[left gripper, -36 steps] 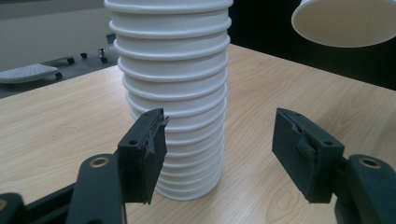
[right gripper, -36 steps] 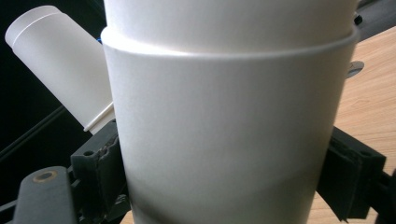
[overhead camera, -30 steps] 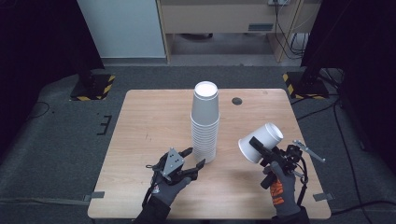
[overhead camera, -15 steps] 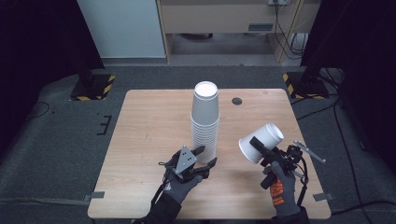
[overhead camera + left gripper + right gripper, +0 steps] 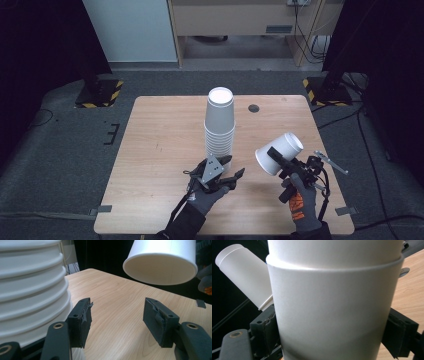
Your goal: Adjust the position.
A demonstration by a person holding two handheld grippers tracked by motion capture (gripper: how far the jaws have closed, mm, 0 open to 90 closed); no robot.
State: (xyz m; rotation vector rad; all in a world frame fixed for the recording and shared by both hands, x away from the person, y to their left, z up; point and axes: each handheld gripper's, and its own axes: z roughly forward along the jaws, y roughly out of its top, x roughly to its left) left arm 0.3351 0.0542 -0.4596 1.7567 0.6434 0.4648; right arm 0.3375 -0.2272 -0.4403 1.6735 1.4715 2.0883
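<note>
White cup stack (image 5: 219,125) | left tool (image 5: 231,170) moved beside its base, gaping, empty | right tool (image 5: 276,159) clamps cup (image 5: 278,153), unmoved

wooden table (image 5: 160,145), small dark disc (image 5: 254,108) near its far edge, grey carpet (image 5: 65,165), yellow-black striped stand feet (image 5: 100,93)

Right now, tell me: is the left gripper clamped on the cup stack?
No, the left gripper stands open with nothing between its jaws, beside the cup stack.
</note>
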